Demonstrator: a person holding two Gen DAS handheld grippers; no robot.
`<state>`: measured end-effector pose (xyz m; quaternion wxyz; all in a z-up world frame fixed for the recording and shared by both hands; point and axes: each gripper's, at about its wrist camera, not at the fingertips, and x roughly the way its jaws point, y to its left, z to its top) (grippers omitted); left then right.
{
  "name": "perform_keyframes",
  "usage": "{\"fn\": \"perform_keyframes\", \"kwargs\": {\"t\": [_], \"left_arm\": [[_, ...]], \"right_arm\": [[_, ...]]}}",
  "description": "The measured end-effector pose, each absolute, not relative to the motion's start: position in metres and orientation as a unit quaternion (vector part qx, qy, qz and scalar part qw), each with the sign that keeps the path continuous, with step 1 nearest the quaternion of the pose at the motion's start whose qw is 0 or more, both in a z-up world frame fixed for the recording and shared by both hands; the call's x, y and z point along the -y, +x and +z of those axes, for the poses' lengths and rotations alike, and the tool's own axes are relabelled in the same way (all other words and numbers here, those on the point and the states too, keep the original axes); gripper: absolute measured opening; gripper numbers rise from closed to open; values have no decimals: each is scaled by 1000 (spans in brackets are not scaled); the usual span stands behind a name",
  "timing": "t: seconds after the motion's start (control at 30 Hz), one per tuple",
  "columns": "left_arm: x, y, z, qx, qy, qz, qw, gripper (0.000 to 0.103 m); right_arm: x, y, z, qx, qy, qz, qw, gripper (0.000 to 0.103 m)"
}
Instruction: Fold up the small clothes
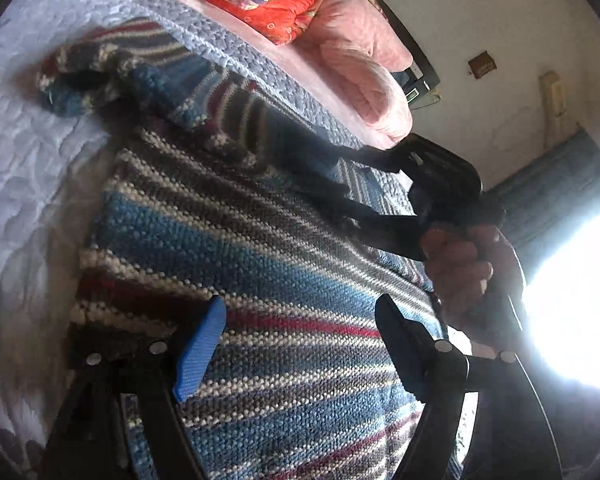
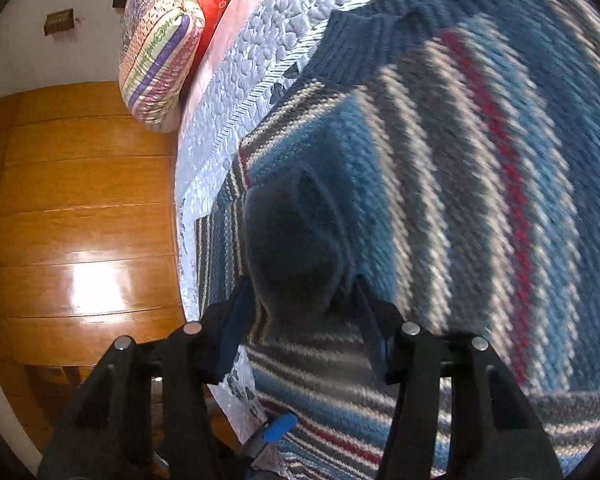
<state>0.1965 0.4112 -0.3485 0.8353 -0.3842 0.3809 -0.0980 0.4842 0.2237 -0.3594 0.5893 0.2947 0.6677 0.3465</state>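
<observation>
While the striped knit sweater lies spread on the quilted bedspread, we've got both tools right on top of it. Our left gripper hangs wide open over the body panel, blue pad at 7 o'clock, holding nothing. In that same view our right gripper sits at 3 o'clock, reaching across the knit; its fingers look parted.

From the right wrist view, the right gripper straddles a raised hump of wool at 6 o'clock. Jaws look partly closed around it, but we honestly can't tell if it's actually pinched.

Biggest risk imo: chunky knit is thick and springy, so a shallow bite grabs only the top layer and the fold drags crooked. The sweater also sits near the bed edge at 9 o'clock, above the wooden floor, so a hard pull could slide it off.
</observation>
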Motion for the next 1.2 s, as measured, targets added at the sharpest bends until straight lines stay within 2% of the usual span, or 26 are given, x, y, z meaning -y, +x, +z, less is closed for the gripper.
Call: {"fn": "perform_keyframes", "kwargs": {"t": [0.03, 0.1, 0.17, 0.53, 0.73, 0.97, 1.2], "left_arm": [[-411, 196, -350, -378, -384, -100, 836, 77], [-412, 196, -352, -379, -382, -100, 837, 77], [-413, 195, -354, -376, -384, -102, 837, 77], [-411, 192, -358, -373, -377, -107, 841, 77], [-411, 192, -358, -375, -377, -109, 840, 77], [-416, 194, -348, -378, -395, -128, 828, 76], [-437, 212, -309, -329, -417, -152, 834, 76]], "right_arm": [[-228, 484, -359, -671, 290, 349, 587, 39], [-231, 485, -355, -673, 274, 350, 592, 17], [-233, 487, -343, -665, 259, 354, 605, 9], [-170, 514, -221, -580, 214, 374, 691, 7], [-121, 538, -188, -558, 194, 352, 726, 7], [-69, 549, -195, -558, 192, 320, 741, 7], [-31, 541, -250, -583, 206, 291, 730, 6]]}}
